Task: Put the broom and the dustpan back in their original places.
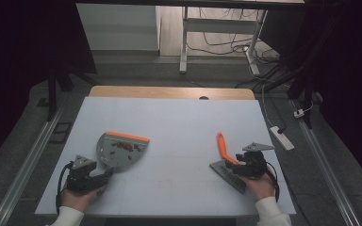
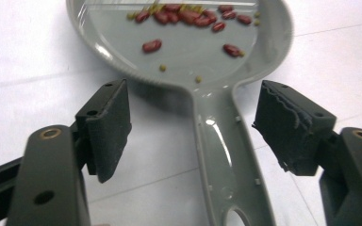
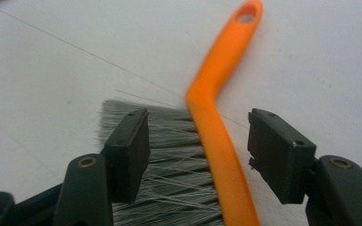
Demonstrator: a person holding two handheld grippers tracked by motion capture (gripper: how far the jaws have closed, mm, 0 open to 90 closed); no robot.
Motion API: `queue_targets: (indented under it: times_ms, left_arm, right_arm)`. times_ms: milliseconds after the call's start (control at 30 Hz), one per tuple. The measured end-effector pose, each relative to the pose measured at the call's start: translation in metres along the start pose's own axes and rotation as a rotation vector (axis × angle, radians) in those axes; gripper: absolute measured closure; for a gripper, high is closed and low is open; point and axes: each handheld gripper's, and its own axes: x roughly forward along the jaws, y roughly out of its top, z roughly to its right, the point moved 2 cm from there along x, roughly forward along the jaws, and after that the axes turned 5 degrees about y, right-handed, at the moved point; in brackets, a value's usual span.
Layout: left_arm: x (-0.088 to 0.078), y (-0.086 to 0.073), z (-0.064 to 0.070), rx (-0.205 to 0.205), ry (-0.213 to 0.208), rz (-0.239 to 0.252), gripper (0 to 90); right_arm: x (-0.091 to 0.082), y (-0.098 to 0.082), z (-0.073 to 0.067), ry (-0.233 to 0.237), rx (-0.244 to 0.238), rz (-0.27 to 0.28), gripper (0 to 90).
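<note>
Both sets of tongs stand spread with nothing pinched, the left tongs (image 2: 193, 136) straddling the handle of the dustpan (image 2: 188, 52) that holds the swept beans (image 2: 184, 16), the right tongs (image 3: 198, 155) straddling the brush (image 3: 217, 127) lying on the counter (image 1: 179, 122), so the sweeping looks finished.

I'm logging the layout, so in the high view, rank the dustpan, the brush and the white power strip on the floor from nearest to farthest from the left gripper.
From the left gripper:
1. Dustpan, just ahead of it, holding beans.
2. Brush, across the table by the right gripper.
3. Power strip, on the floor beyond the table's right edge.
</note>
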Motion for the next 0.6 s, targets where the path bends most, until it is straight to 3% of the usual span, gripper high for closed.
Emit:
queue_targets:
  times_ms: [133, 200, 233, 400, 600]
  left_arm:
    - [-0.006, 0.004, 0.004, 0.054, -0.039, 0.033, 29.6]
    - [-0.007, 0.006, 0.007, 0.091, -0.084, 0.041, 29.8]
    - [-0.007, 0.007, 0.009, 0.112, -0.111, 0.043, 30.1]
    - [-0.002, 0.014, 0.016, 0.207, -0.211, 0.039, 32.5]
    - [0.005, 0.021, 0.018, 0.244, -0.250, 0.024, 32.6]
  right_arm:
    - [-0.008, 0.001, -0.009, 0.032, -0.039, 0.043, 41.4]
    - [-0.012, 0.002, -0.015, 0.061, -0.066, 0.061, 42.7]
    - [-0.015, 0.002, -0.021, 0.100, -0.096, 0.068, 43.1]
    - [-0.017, 0.001, -0.031, 0.152, -0.137, 0.076, 43.2]
    - [-0.018, -0.001, -0.036, 0.179, -0.171, 0.098, 43.2]
